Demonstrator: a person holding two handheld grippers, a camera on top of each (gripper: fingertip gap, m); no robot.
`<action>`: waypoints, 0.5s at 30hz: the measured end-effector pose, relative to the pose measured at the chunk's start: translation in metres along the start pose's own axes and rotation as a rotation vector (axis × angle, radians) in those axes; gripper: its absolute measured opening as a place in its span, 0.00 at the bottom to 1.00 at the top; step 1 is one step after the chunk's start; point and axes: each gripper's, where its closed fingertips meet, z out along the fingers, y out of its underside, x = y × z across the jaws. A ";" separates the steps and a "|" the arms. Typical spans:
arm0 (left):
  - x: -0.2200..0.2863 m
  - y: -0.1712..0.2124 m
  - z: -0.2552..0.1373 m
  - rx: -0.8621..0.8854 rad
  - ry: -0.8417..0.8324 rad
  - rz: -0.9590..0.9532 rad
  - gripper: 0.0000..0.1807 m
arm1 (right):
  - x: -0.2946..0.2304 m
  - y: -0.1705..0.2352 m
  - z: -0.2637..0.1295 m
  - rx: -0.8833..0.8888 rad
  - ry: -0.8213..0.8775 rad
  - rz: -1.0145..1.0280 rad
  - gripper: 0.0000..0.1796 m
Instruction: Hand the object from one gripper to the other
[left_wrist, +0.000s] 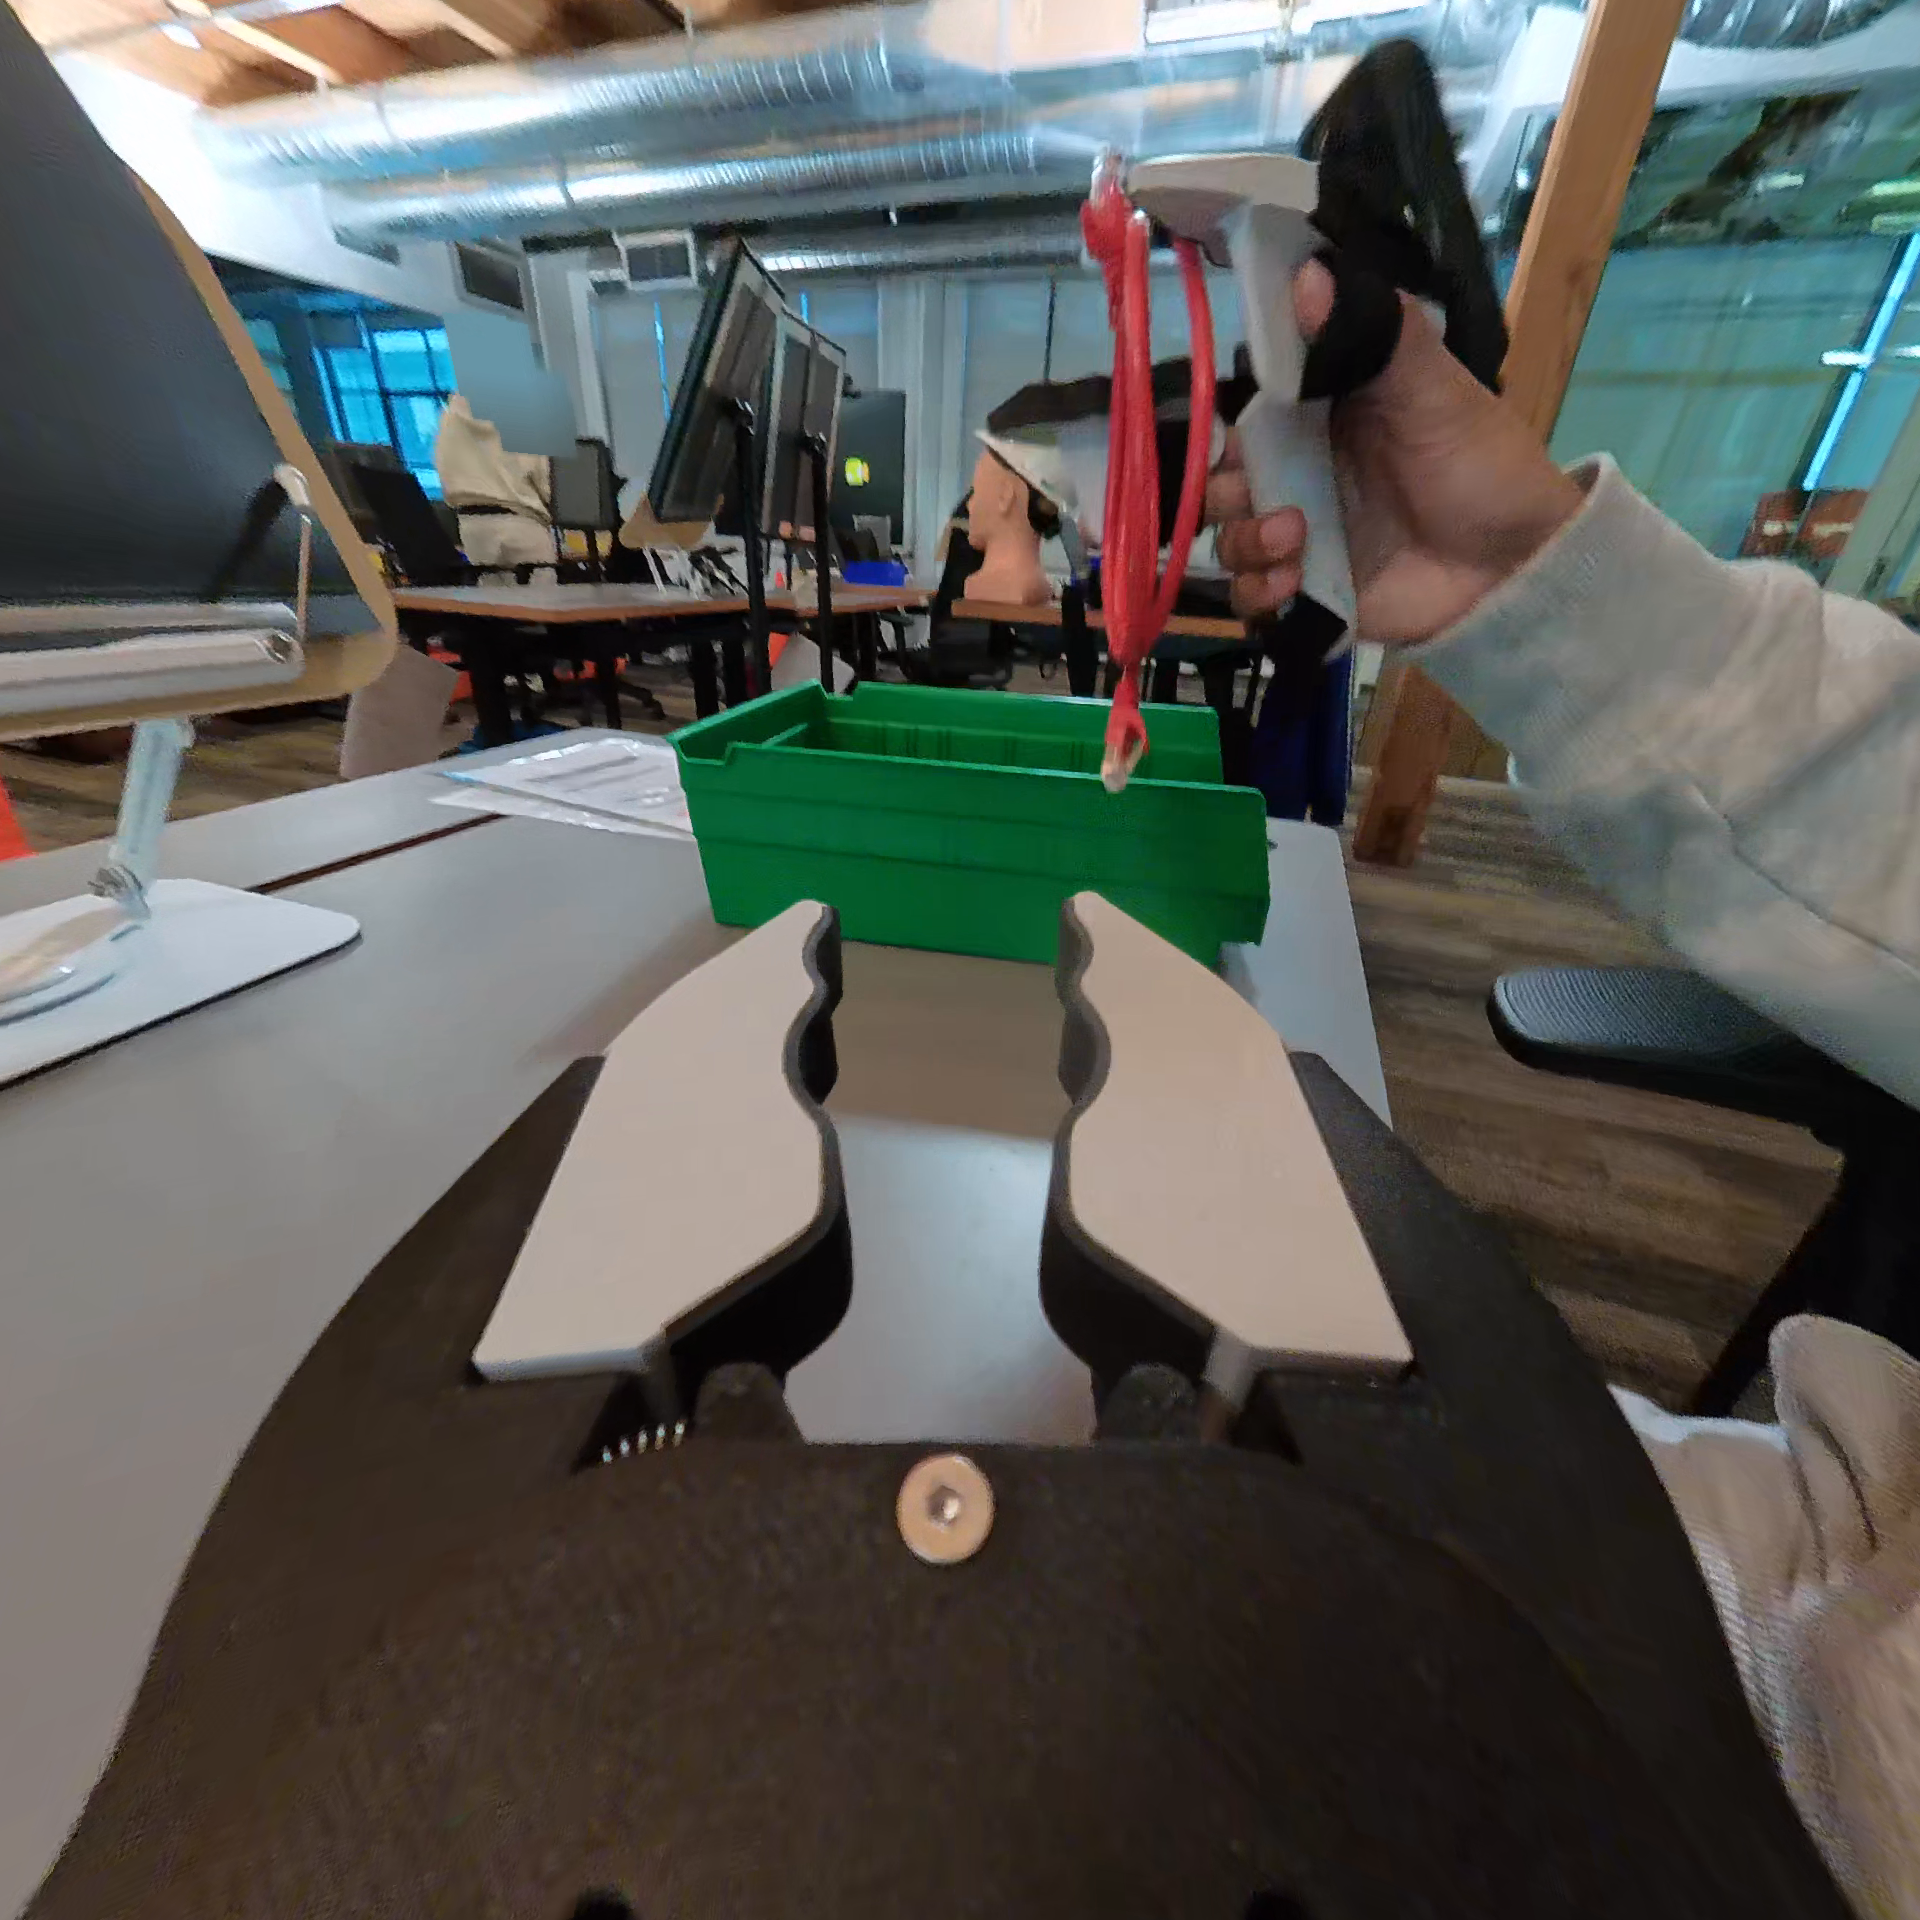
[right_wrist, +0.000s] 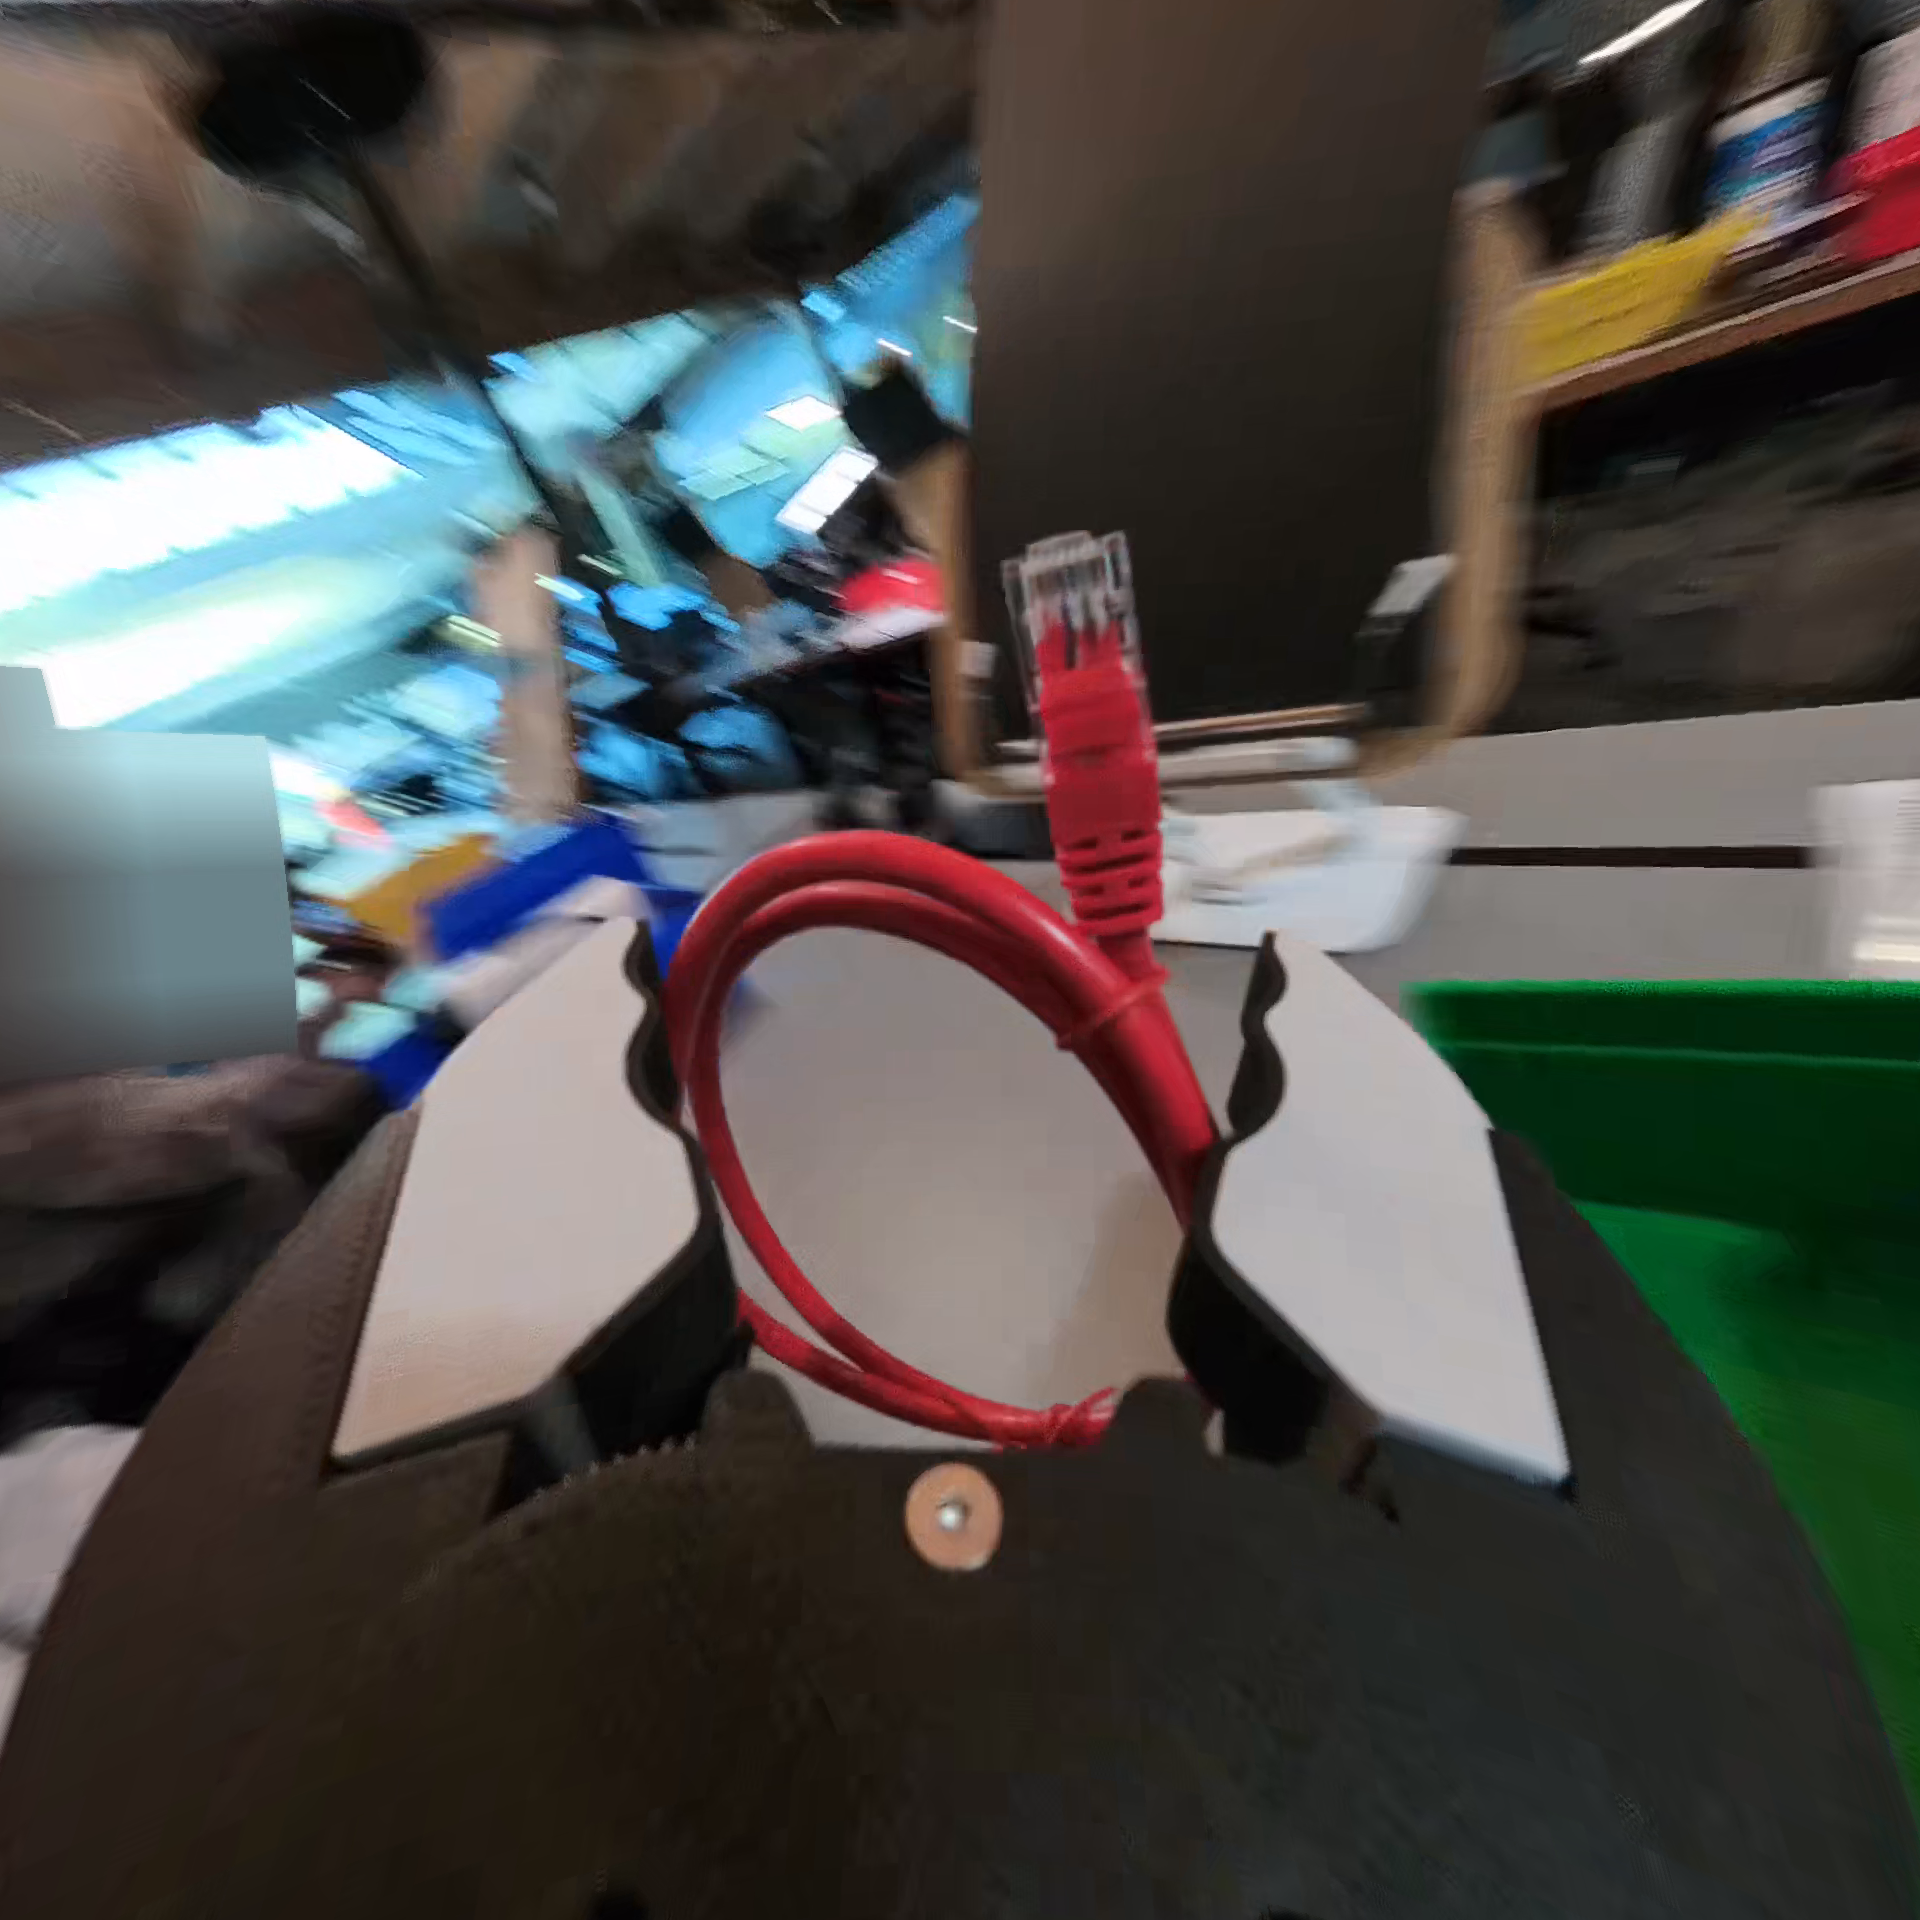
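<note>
A red network cable (left_wrist: 1127, 468), tied in a loop with clear plugs, hangs from my right gripper (left_wrist: 1070, 312), which a hand (left_wrist: 1434, 488) holds raised at the upper right, above the green bin (left_wrist: 977, 831). In the right wrist view the cable (right_wrist: 1101, 769) sits as a loop between the spread fingers of my right gripper (right_wrist: 954, 961) and touches both, with one plug sticking out forward. My left gripper (left_wrist: 945, 935) is open and empty, low over the grey table (left_wrist: 416, 1039), pointing at the bin and well below the cable.
The green bin also shows at the right in the right wrist view (right_wrist: 1662, 1091). A monitor on a white stand (left_wrist: 156, 935) stands at the left, a paper sheet (left_wrist: 582, 779) lies behind the bin. A black chair (left_wrist: 1621, 1018) is beside the table's right edge.
</note>
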 end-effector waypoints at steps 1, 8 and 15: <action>0.000 0.003 0.001 -0.017 0.003 0.000 0.21 | 0.027 -0.006 -0.014 -0.022 0.121 -0.078 0.60; -0.001 0.008 0.003 -0.034 0.010 -0.038 0.21 | 0.151 0.019 -0.072 -0.125 0.508 -0.107 0.60; -0.002 0.012 0.002 -0.051 0.017 -0.063 0.21 | 0.187 0.051 -0.069 -0.272 0.611 -0.138 0.65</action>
